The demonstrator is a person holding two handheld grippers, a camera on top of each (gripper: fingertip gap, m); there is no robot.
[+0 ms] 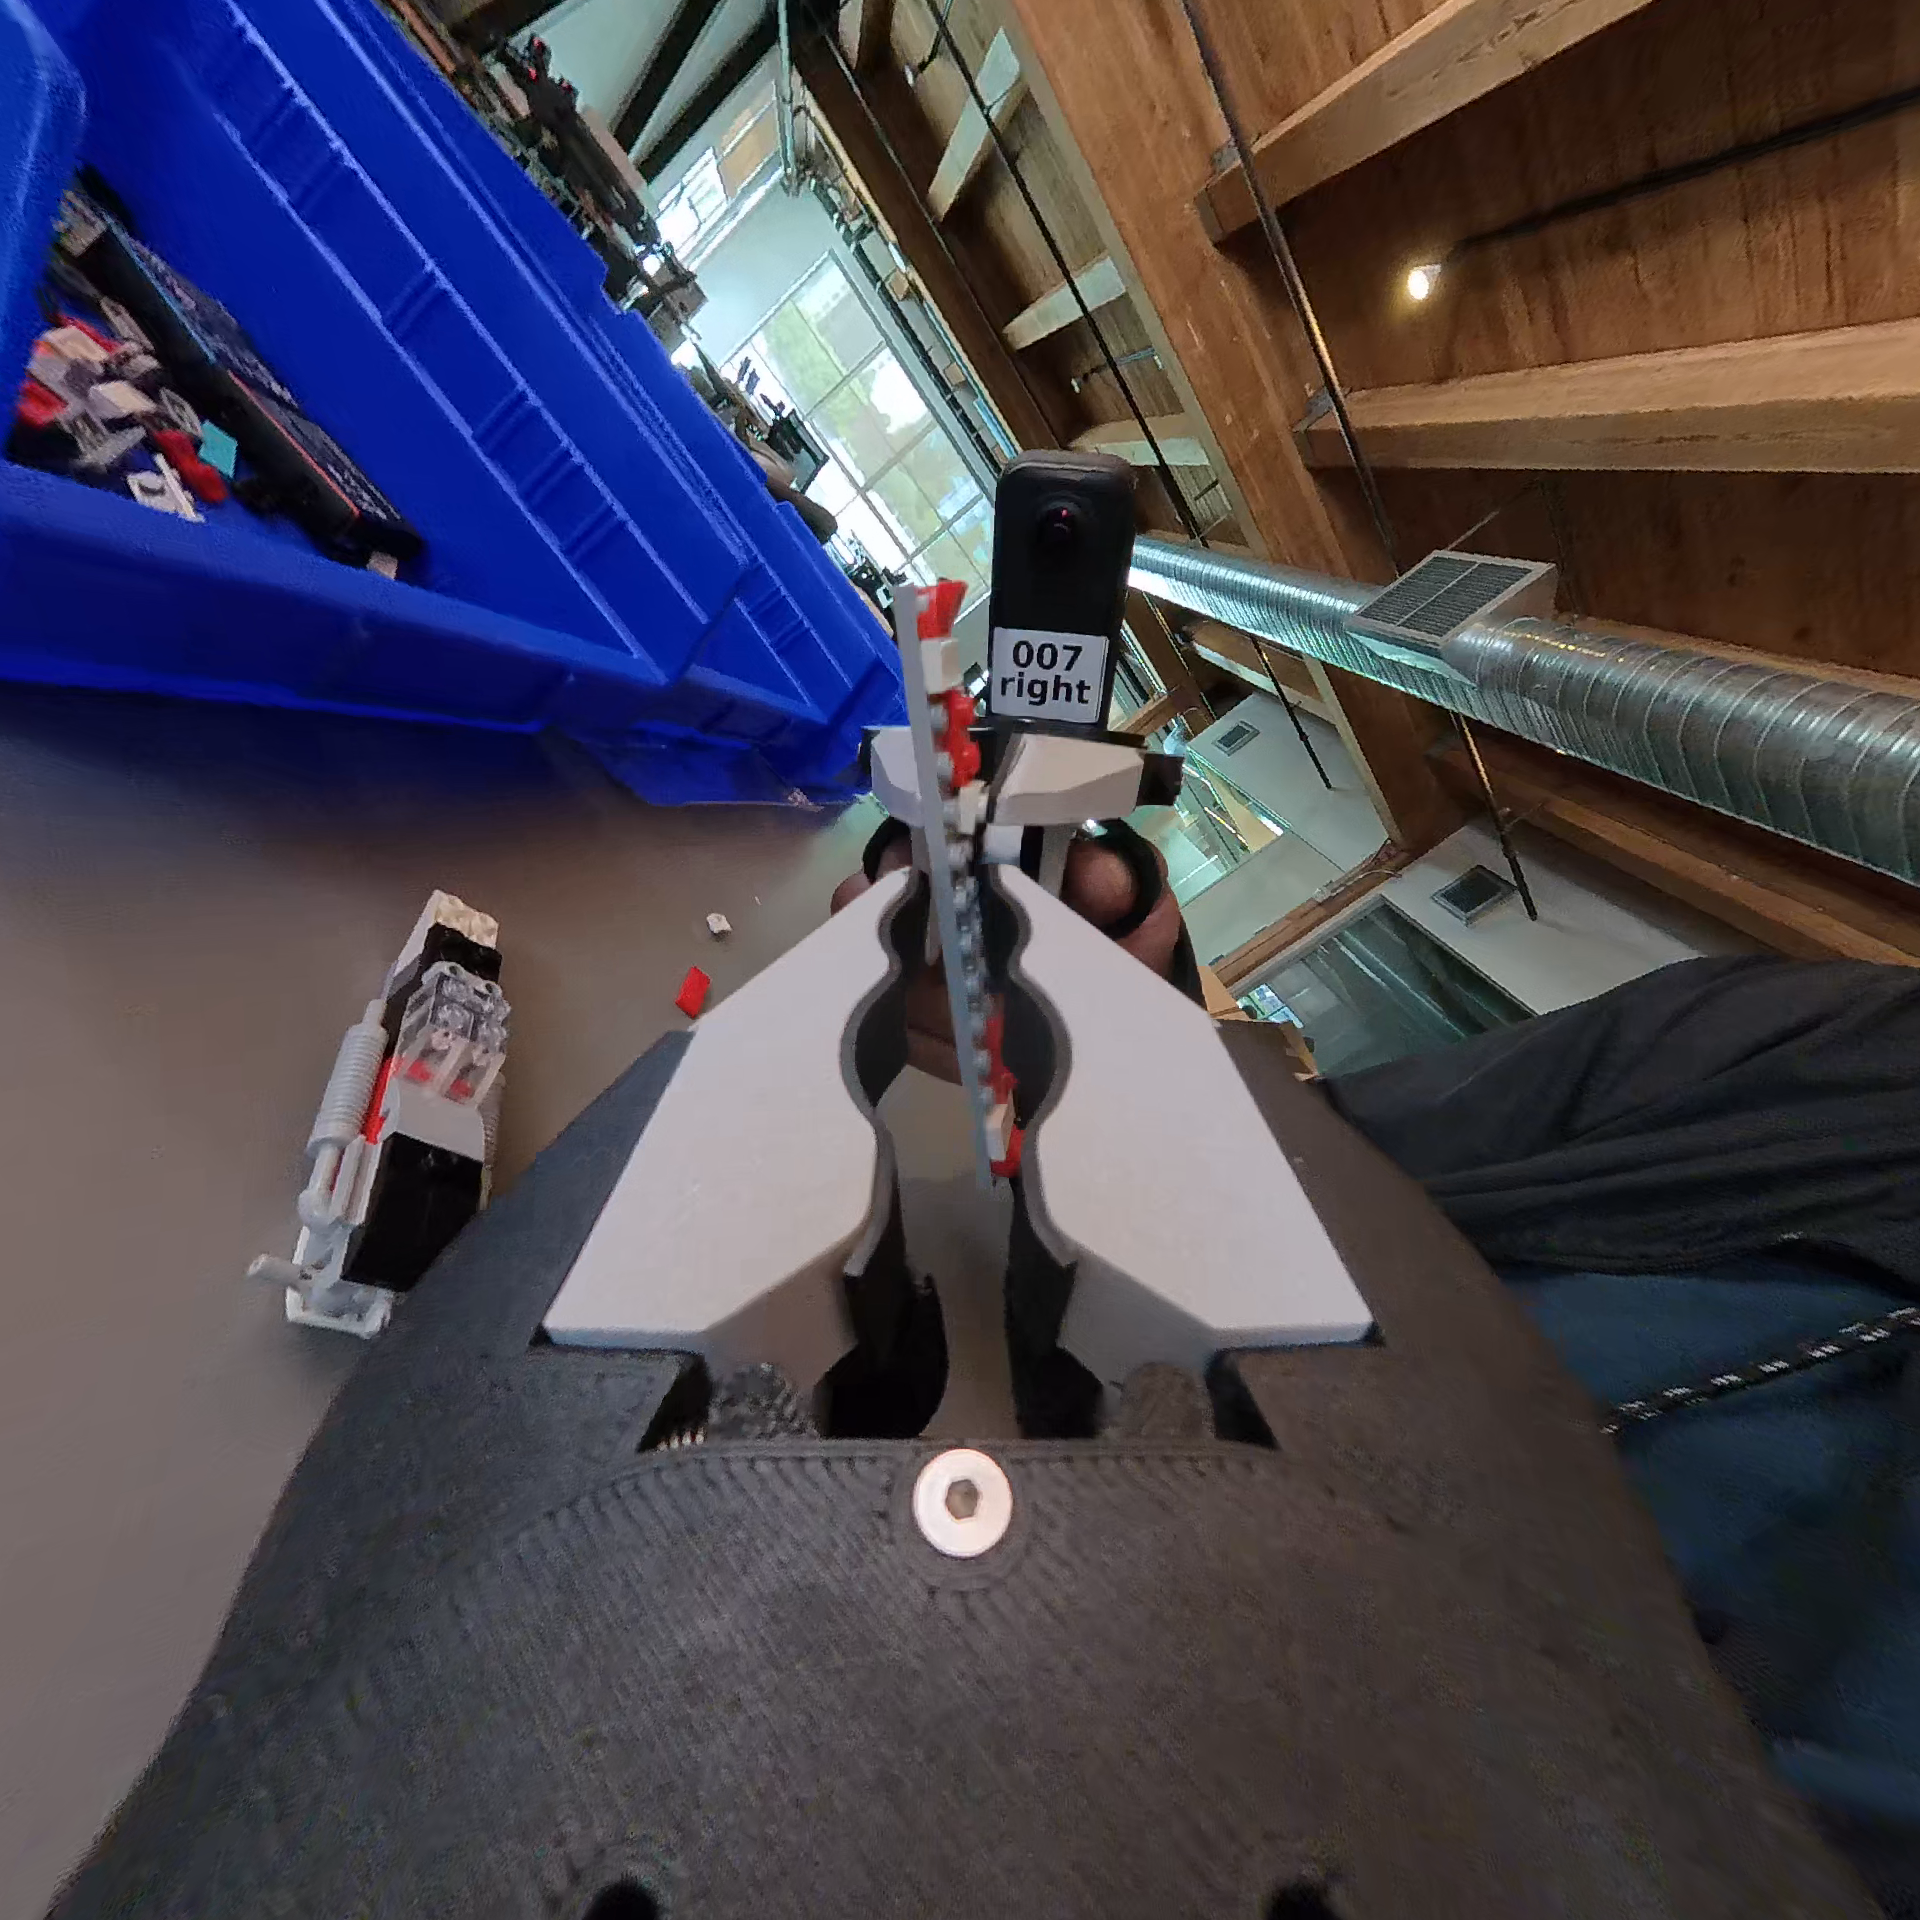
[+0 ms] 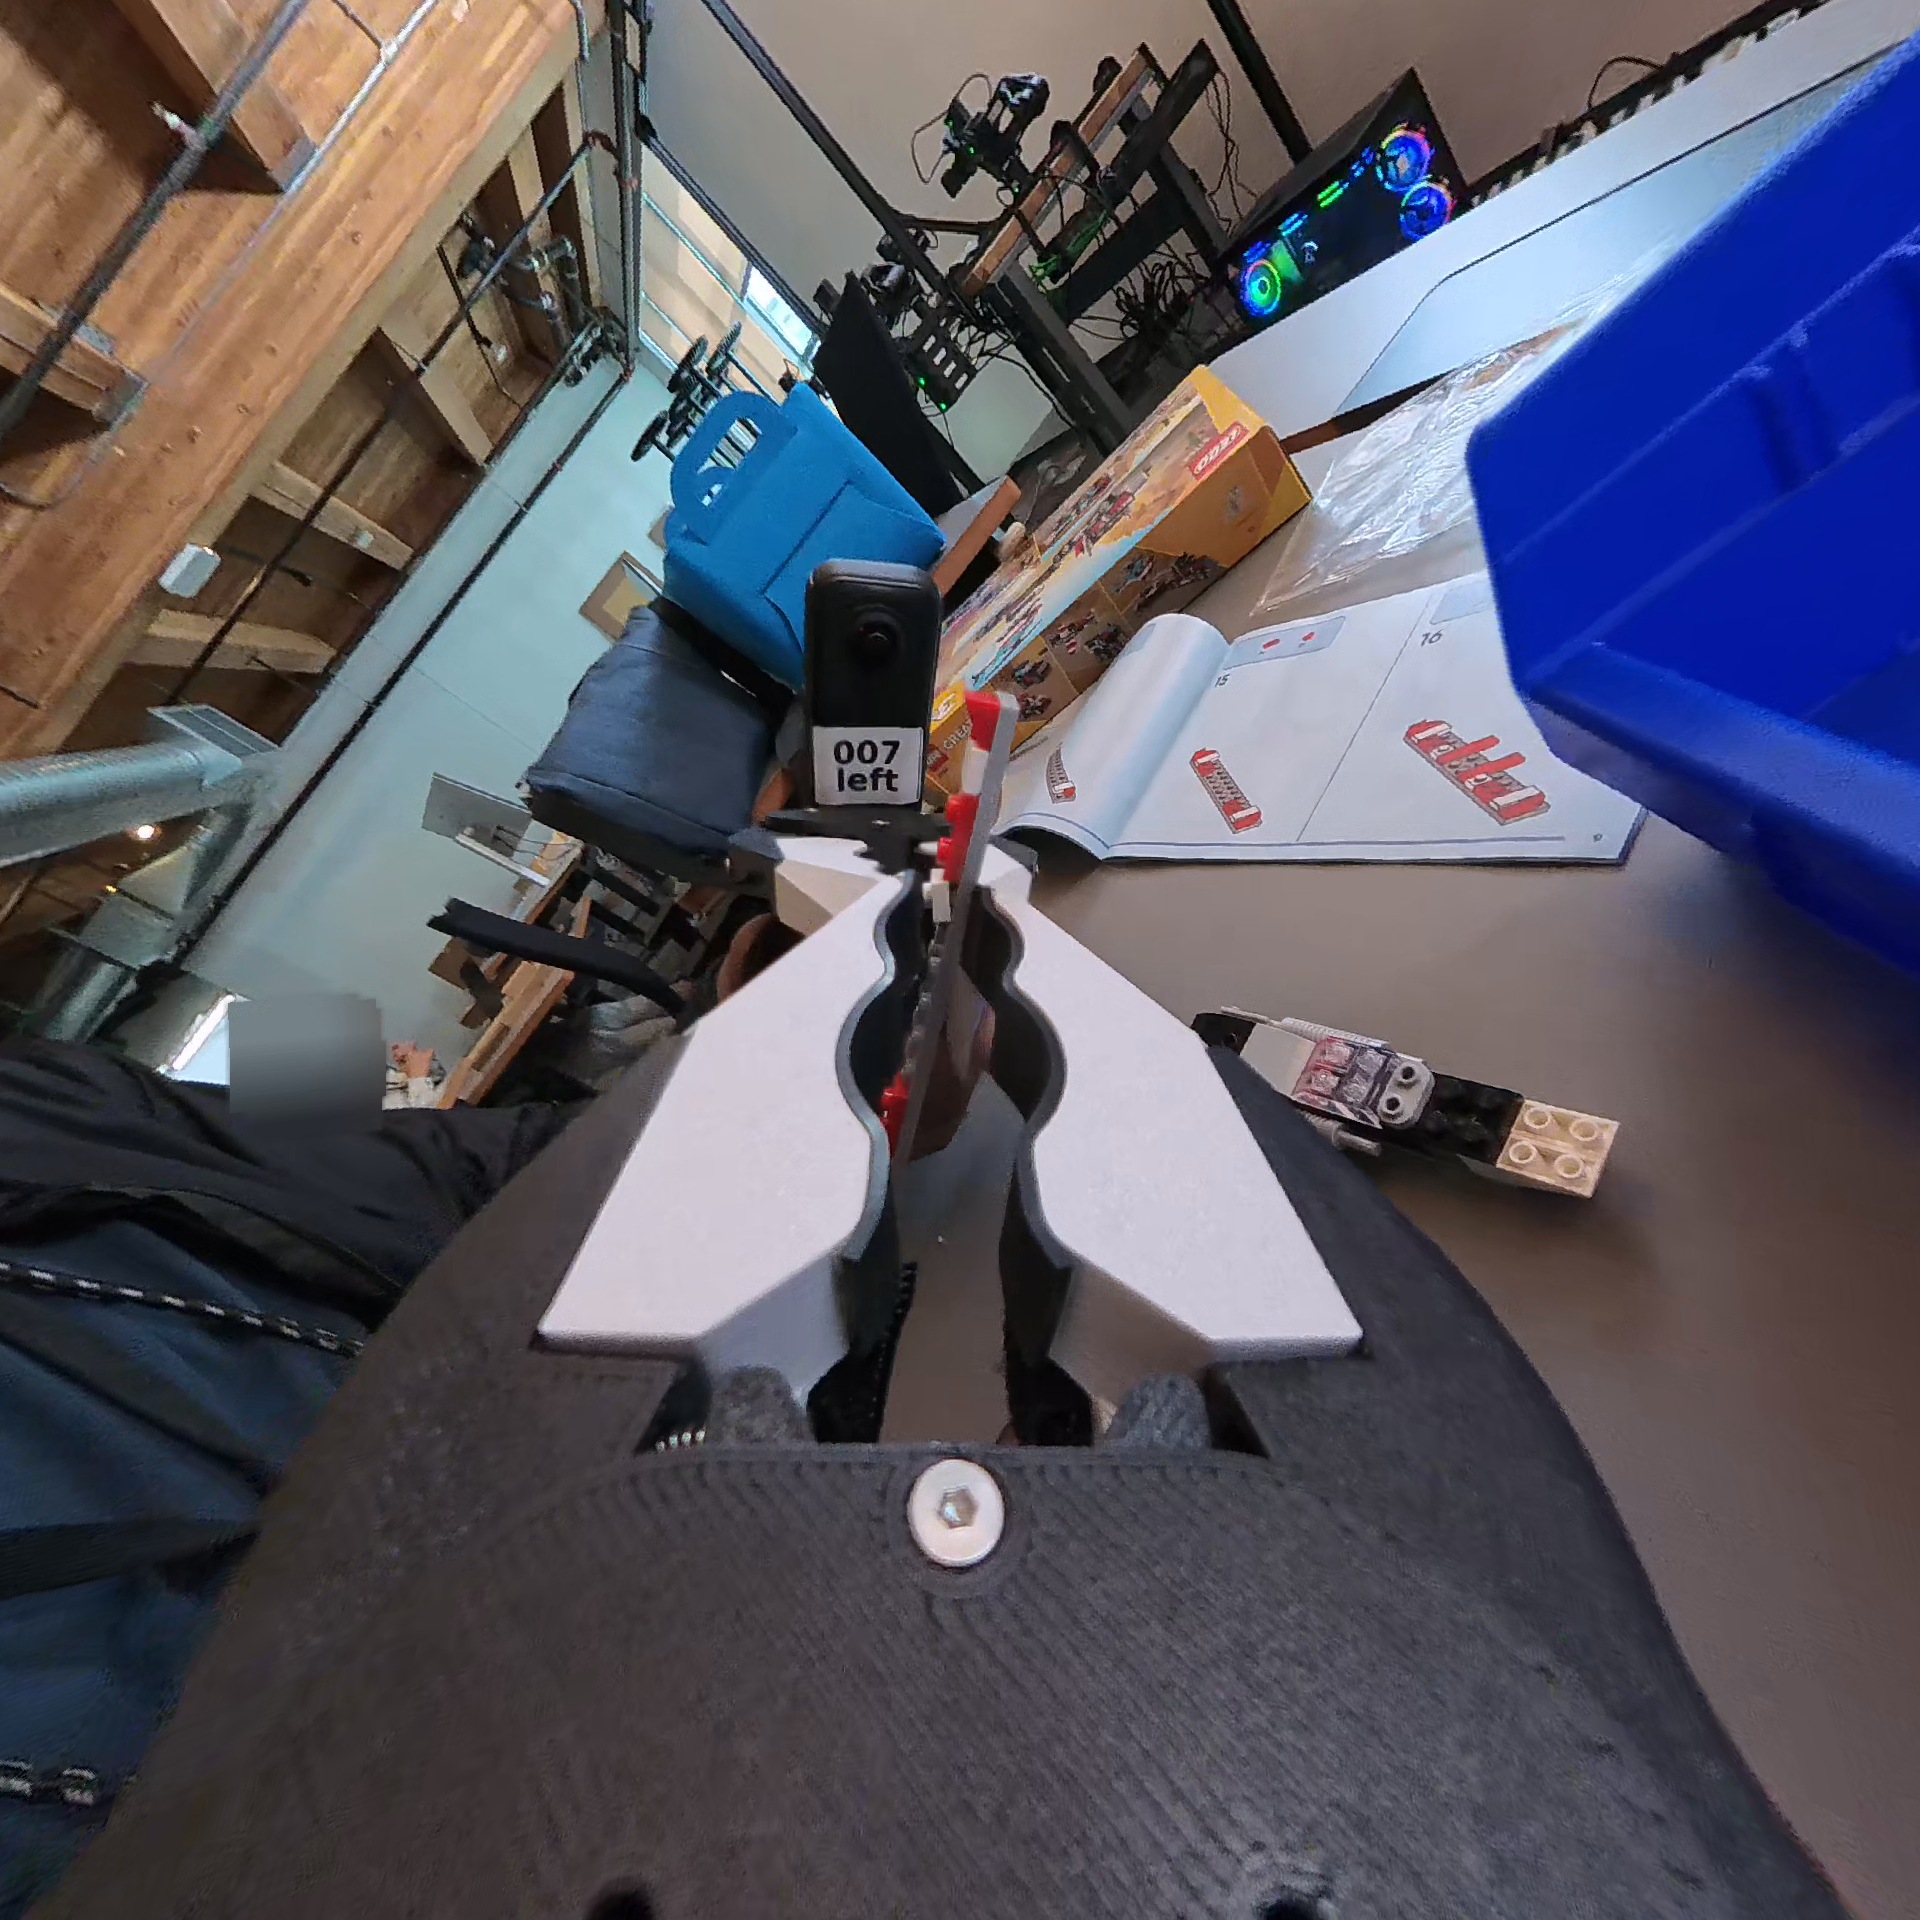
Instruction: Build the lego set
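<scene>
On your far left in the left wrist view, the blue bin [image 1: 436, 436] stands on the grey bench [image 1: 156, 987], with loose bricks [image 1: 114, 405] lying in its compartment. Nearer you, the black and grey lego model [image 1: 405, 1122] lies on the bench just beside your left hand-held gripper [image 1: 951, 914], and a small red brick [image 1: 693, 989] and a tiny white piece [image 1: 716, 923] lie apart from it, between the model and the bin.

In the middle, your left hand-held gripper is clamped at its tips on the long grey lego plate [image 1: 961, 904], which stands on edge with red and white bricks along one face. Your right hand-held gripper [image 1: 977, 805] faces you from the far side and grips the same plate higher up, so the plate is held off the bench between the two.

In the right wrist view, your right hand-held gripper [image 2: 951, 904] is closed on the grey lego plate [image 2: 987, 779], with your left hand-held gripper [image 2: 914, 862] meeting it from the opposite side. Right of that, the open instruction booklet [image 2: 1351, 748] lies flat on the bench [image 2: 1558, 1351], the yellow set box [image 2: 1132, 540] behind it. The lego model [image 2: 1423, 1101] lies near your gripper's right finger, and the blue bin [image 2: 1714, 520] fills the far right.
</scene>
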